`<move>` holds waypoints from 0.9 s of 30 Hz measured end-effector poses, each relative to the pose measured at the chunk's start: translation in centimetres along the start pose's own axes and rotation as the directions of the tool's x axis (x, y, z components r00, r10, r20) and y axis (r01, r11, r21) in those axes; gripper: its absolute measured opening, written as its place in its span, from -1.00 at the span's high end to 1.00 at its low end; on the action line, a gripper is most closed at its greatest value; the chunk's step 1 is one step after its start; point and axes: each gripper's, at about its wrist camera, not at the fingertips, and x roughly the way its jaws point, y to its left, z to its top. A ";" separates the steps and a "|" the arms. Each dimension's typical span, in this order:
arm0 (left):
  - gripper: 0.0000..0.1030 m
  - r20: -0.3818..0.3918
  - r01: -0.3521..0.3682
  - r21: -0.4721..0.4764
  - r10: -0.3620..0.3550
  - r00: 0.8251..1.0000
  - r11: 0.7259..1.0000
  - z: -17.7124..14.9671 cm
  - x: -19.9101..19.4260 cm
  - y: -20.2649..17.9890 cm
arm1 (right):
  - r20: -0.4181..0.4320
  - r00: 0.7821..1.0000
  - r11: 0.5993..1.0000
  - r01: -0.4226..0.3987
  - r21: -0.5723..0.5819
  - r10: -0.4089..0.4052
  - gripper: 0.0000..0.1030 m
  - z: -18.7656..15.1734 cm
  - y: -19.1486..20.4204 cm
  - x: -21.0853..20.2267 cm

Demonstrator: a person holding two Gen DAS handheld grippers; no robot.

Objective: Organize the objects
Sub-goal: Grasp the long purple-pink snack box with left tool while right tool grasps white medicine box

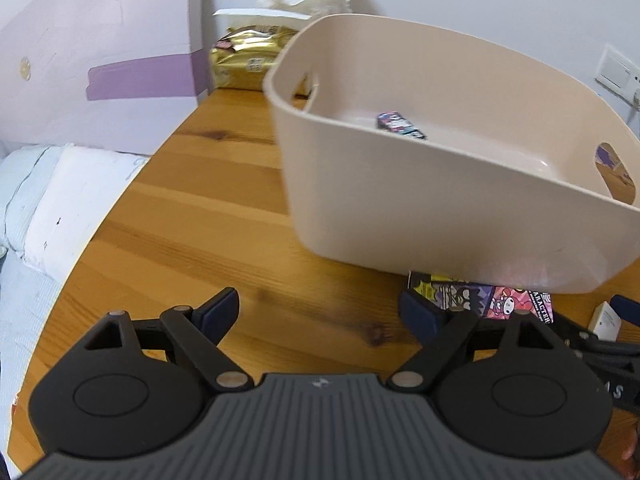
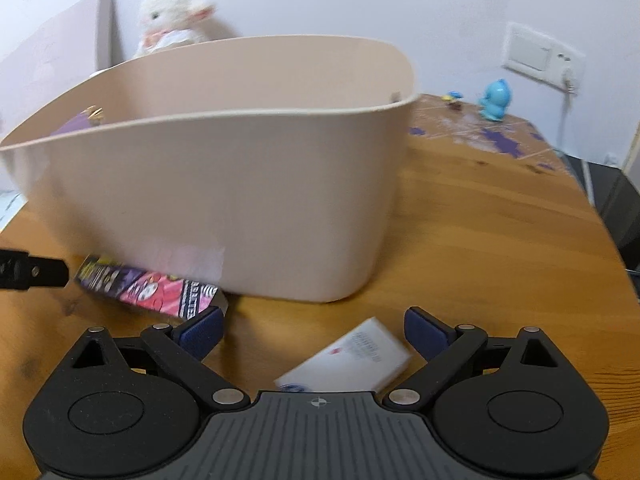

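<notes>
Left gripper [image 1: 320,312] wide open, empty, over the wooden table [image 1: 200,208]. Right gripper [image 2: 314,330] also spread wide – flat white rectangular box [image 2: 348,360] lies on the table between its fingers, ungripped. Colourful cartoon-print packet [image 2: 148,288] rests against the beige plastic bin [image 2: 224,200] – a small printed packet [image 1: 400,125] sits inside.
</notes>
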 end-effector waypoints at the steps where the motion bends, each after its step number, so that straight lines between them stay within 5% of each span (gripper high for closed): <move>1: -0.72 -0.001 0.000 -0.004 0.000 1.000 1.000 -0.1 -0.1 0.3 | -0.002 1.000 1.000 -0.016 -0.011 0.016 -0.91 -0.1 0.3 -0.1; 8: -0.72 0.005 0.023 -0.009 -0.023 1.000 1.000 -0.2 -0.8 0.3 | -0.041 0.992 0.988 -0.126 -0.094 0.123 -0.91 -0.6 2.9 -1.5; 18: -0.73 0.011 0.006 0.009 -0.006 1.000 1.000 -0.1 0.5 -3.6 | -0.030 0.999 0.999 -0.031 -0.040 0.030 -0.93 -0.2 -1.2 -4.0; 27: -0.77 -0.079 0.006 -0.001 -0.006 0.997 1.000 -1.0 2.0 -4.8 | -0.058 0.994 0.996 -0.092 -0.020 0.091 -0.93 -1.3 -1.0 -3.4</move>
